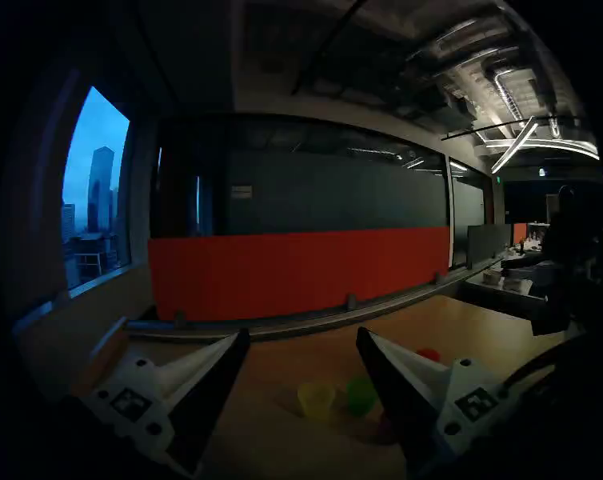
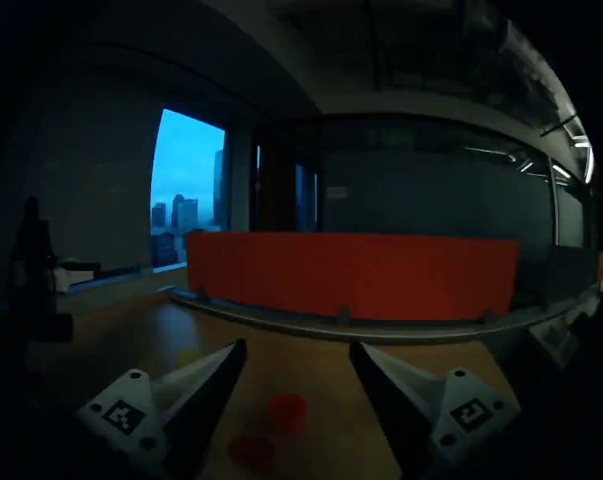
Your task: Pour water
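Observation:
In the left gripper view my left gripper [image 1: 301, 352] is open above the wooden table [image 1: 469, 320], nothing between its fingers. Below it stand a yellow cup [image 1: 316, 399] and a green cup [image 1: 360, 394] side by side, with a red cup [image 1: 429, 354] farther right, partly behind the right finger. In the right gripper view my right gripper [image 2: 297, 356] is also open and holds nothing. A red cup [image 2: 286, 412] stands on the table [image 2: 317, 376] between its fingers, and a second red cup [image 2: 251, 451] sits nearer the lower edge. A faint yellow cup [image 2: 186, 357] lies to the left.
A red partition [image 1: 301, 272] runs along the far edge of the table, with dark glass above it. A window [image 1: 93, 200] on the left shows city towers at dusk. Other desks with clutter [image 1: 509, 276] stand at the right. The room is dim.

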The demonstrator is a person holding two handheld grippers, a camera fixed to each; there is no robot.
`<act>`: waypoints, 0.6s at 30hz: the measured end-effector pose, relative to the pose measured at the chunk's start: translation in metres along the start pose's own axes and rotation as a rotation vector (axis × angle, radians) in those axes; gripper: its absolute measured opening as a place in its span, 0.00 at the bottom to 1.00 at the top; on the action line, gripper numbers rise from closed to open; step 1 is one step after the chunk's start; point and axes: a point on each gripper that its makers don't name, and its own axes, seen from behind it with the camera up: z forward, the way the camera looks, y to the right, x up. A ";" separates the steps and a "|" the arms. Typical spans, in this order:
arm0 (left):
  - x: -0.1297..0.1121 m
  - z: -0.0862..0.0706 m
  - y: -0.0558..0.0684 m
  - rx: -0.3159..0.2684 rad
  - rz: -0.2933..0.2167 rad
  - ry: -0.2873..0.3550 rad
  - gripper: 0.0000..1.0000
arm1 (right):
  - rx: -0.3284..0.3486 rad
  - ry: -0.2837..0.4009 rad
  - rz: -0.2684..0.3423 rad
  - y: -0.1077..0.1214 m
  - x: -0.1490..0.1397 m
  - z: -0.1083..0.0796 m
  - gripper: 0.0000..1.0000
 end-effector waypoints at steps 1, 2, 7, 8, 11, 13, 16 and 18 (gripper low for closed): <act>0.000 0.000 0.001 -0.006 0.000 -0.002 0.99 | 0.010 0.000 -0.005 -0.003 0.002 0.000 0.99; 0.000 0.001 0.002 -0.013 0.001 -0.005 0.99 | 0.020 0.000 -0.012 -0.007 0.003 0.000 0.99; -0.002 0.004 0.009 -0.042 0.005 -0.016 0.99 | 0.061 -0.001 -0.020 -0.019 0.008 0.002 0.99; -0.002 0.005 0.011 -0.049 0.008 -0.016 0.99 | 0.070 -0.001 -0.020 -0.022 0.009 0.003 0.99; 0.000 0.007 0.013 -0.061 0.014 -0.012 0.99 | 0.098 -0.005 -0.021 -0.029 0.011 0.003 0.99; 0.000 0.008 0.015 -0.072 0.017 -0.014 0.99 | 0.113 -0.009 -0.025 -0.033 0.010 0.004 0.99; 0.001 0.009 0.017 -0.090 0.019 -0.017 0.99 | 0.135 -0.014 -0.032 -0.038 0.010 0.005 0.99; 0.001 0.010 0.019 -0.102 0.018 -0.020 0.99 | 0.149 -0.017 -0.035 -0.041 0.010 0.006 0.99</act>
